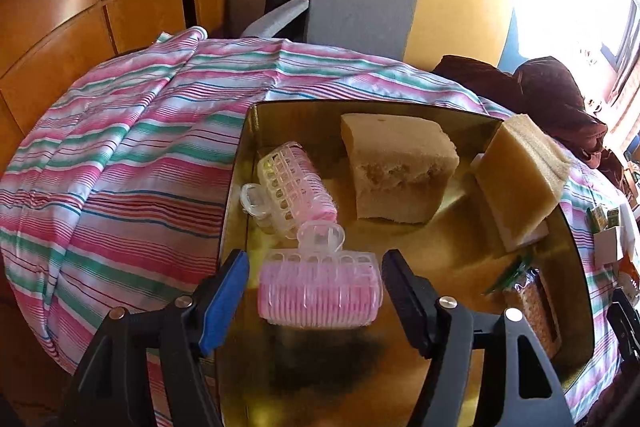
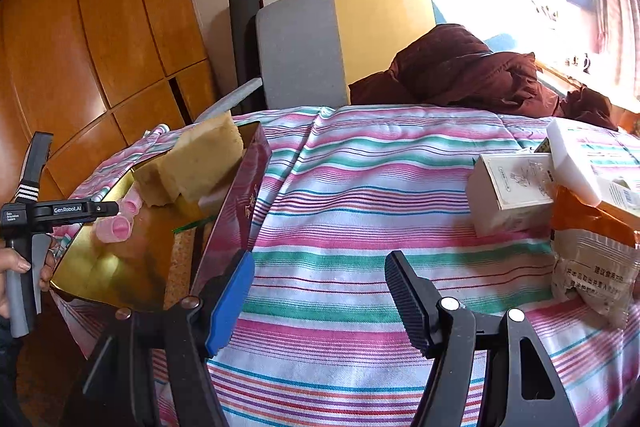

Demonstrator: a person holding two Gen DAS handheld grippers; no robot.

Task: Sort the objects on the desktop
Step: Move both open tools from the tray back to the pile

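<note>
- Left wrist view: the left gripper (image 1: 314, 293) hangs over a gold tray (image 1: 440, 259), fingers spread wide on either side of a pink hair roller (image 1: 320, 293), not visibly touching it.
- A second roller (image 1: 294, 185) and two sponges (image 1: 396, 167) lie in the tray.
- Right wrist view: the right gripper (image 2: 318, 297) is wide open and empty above the striped cloth (image 2: 360, 219); boxes (image 2: 510, 191) and packets (image 2: 592, 267) sit to its right.

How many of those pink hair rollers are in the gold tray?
2. One pink roller lies between the fingers of the open left claw, at the near end of the gold tray. The other roller lies behind it, by the tray's left wall. More could be hidden behind the sponges.
</note>
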